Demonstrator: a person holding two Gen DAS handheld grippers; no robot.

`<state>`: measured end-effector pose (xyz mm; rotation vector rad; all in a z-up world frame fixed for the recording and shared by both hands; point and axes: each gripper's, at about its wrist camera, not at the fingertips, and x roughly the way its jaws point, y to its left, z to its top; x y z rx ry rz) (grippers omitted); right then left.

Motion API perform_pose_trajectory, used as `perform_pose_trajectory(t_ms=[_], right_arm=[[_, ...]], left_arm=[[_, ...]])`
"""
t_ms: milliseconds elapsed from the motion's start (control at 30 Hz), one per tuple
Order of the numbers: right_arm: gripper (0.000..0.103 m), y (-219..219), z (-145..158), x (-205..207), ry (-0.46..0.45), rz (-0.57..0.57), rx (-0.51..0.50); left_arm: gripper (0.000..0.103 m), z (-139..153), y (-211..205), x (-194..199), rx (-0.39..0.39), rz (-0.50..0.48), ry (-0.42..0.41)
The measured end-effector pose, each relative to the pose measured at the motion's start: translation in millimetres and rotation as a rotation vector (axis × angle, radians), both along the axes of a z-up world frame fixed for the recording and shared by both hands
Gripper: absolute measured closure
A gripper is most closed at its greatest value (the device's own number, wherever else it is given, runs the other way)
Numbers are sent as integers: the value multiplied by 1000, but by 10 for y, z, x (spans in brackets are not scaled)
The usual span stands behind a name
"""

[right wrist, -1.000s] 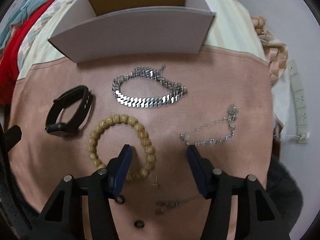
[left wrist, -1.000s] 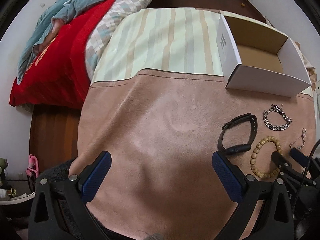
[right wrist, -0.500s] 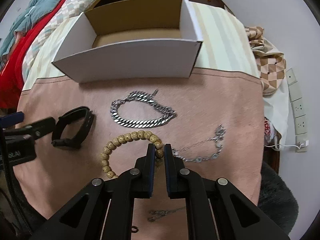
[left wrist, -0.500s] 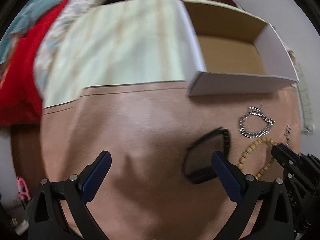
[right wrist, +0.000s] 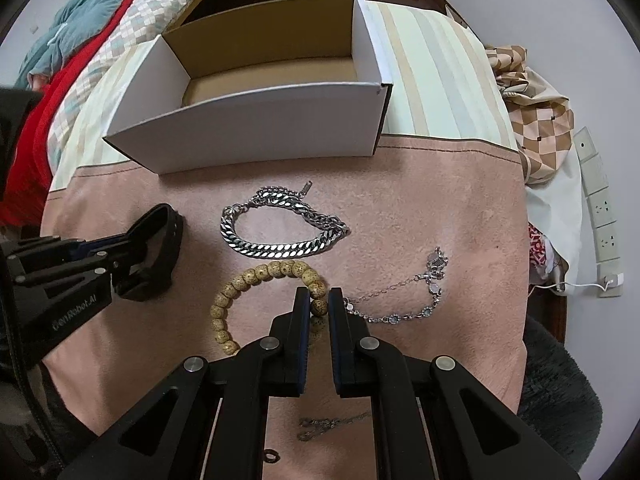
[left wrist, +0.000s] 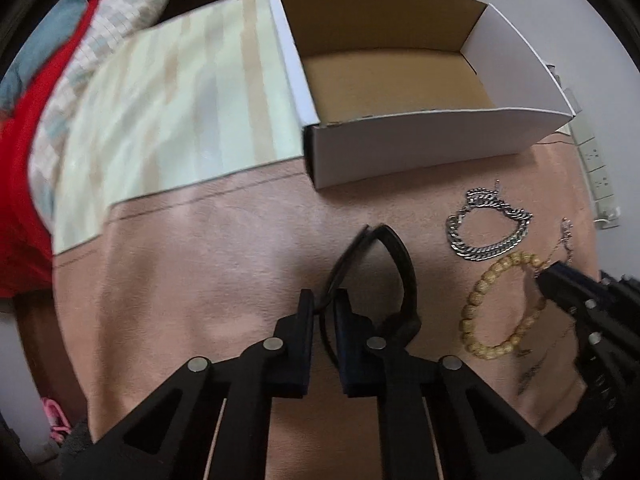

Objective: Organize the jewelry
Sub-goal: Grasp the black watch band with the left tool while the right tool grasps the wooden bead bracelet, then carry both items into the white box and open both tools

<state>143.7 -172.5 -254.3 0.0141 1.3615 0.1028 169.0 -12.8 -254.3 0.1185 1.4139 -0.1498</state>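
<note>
The left gripper (left wrist: 323, 304) had its fingers clamped on the black band (left wrist: 394, 264), which lay on the pink mat (left wrist: 200, 264) in front of the open box (right wrist: 256, 136). The right gripper (right wrist: 319, 306) had its fingers pinched on the bead bracelet (right wrist: 256, 276) near the mat's middle. The chain bracelet (right wrist: 276, 228) lay between beads and box; a thin chain (right wrist: 408, 300) lay toward the mat's right edge.

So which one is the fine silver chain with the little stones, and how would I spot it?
Start at the open white box at the back of the pink mat. In front of it lies the thick silver curb-link bracelet; nearer and to the right is the fine chain. It is the thinnest, set with small round stones, beside the wooden bead bracelet.
</note>
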Motion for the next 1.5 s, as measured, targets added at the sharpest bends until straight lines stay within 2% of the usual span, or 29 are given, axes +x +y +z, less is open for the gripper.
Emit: perform_pose_trajectory(t_ms=[233, 467, 600, 800, 1033, 1133, 1200, 1333, 1500], right_arm=[[94, 13, 50, -27, -25, 1, -8], [94, -5, 27, -72, -33, -10, -15], [94, -19, 151, -95, -49, -11, 13], [94, 16, 569, -110, -105, 13, 74], [94, 30, 1345, 92, -223, 58, 144], [94, 34, 1629, 297, -271, 77, 154], [94, 56, 1711, 450, -290, 87, 140], [94, 106, 1624, 850, -276, 107, 114], [94, 151, 1269, 1224, -214, 117, 97]], left_arm=[[97, 107, 85, -252, 37, 46, -50], [97, 136, 20, -459, 29, 75, -82], [97, 316, -29, -453, 11, 78, -110], [97, 817, -151, -425, -47, 78, -186], [97, 1304, -15, 22, -144, 94, -246], [97, 1373, 10, 277, -159, 92, -257], [97, 1379, 0, 455, -165, 92, -253], [97, 1226, -3, 778, -171, 98, -203], [97, 983, -39, 1123, -169, 101, -145]])
